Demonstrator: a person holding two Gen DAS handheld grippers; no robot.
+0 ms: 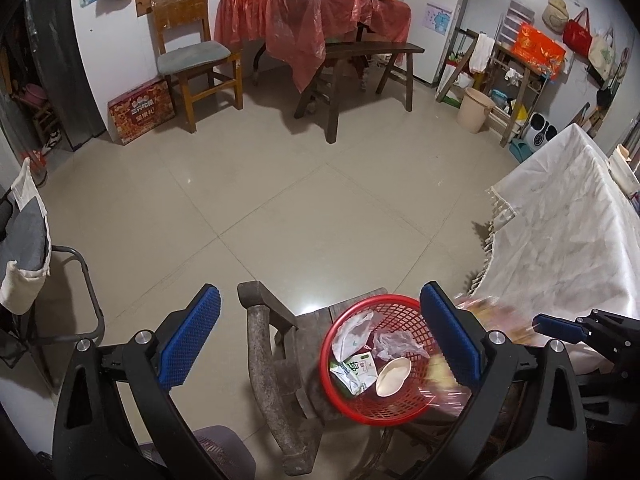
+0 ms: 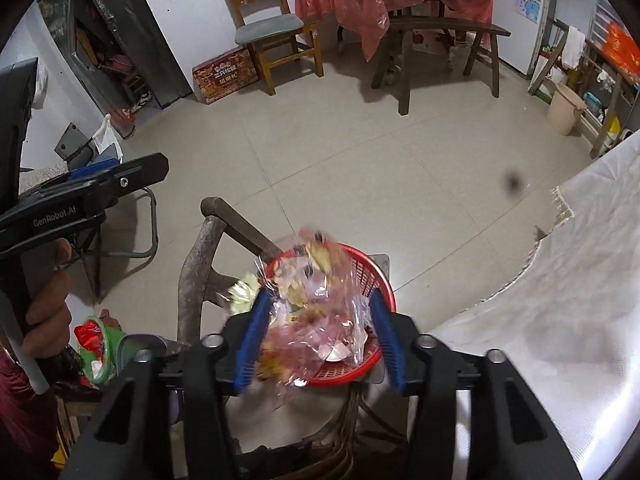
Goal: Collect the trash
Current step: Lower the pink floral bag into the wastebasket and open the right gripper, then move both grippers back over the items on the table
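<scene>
- From the left wrist view, the left claw (image 1: pixel 320 334) is standing wide open, its blue pads (image 1: pixel 192 336) gripping nothing.
- The red basket (image 1: pixel 340 396) is sitting on a dark wooden chair (image 1: pixel 272 372), low between the two pads and nearer the right-hand one.
- Lying inside the basket are a crumpled white wrapper (image 1: pixel 352 330), a green-and-white carton (image 1: pixel 356 372), a clear plastic scrap (image 1: pixel 394 344) and a white shell-like dish (image 1: pixel 394 376).
- The right claw (image 1: pixel 554 326) is showing at the right edge, just past the basket; whether it is parted cannot be told from here.
- A white cloth-covered surface (image 1: pixel 560 220) is rising on the right.
- From the right wrist view, the right claw (image 2: pixel 320 340) is standing partly open, and a blurred clear snack bag (image 2: pixel 308 308) is hanging loose between its blue pads (image 2: pixel 250 344), directly above the basket (image 2: pixel 360 368).
- Whether the left-hand pad is touching the bag cannot be told through the blur.
- The left claw (image 2: pixel 100 174) is showing at the far left, well apart from the basket, gripped by a hand (image 2: pixel 48 312).
- A green bin (image 2: pixel 100 344) with red scraps is sitting low left.
</scene>
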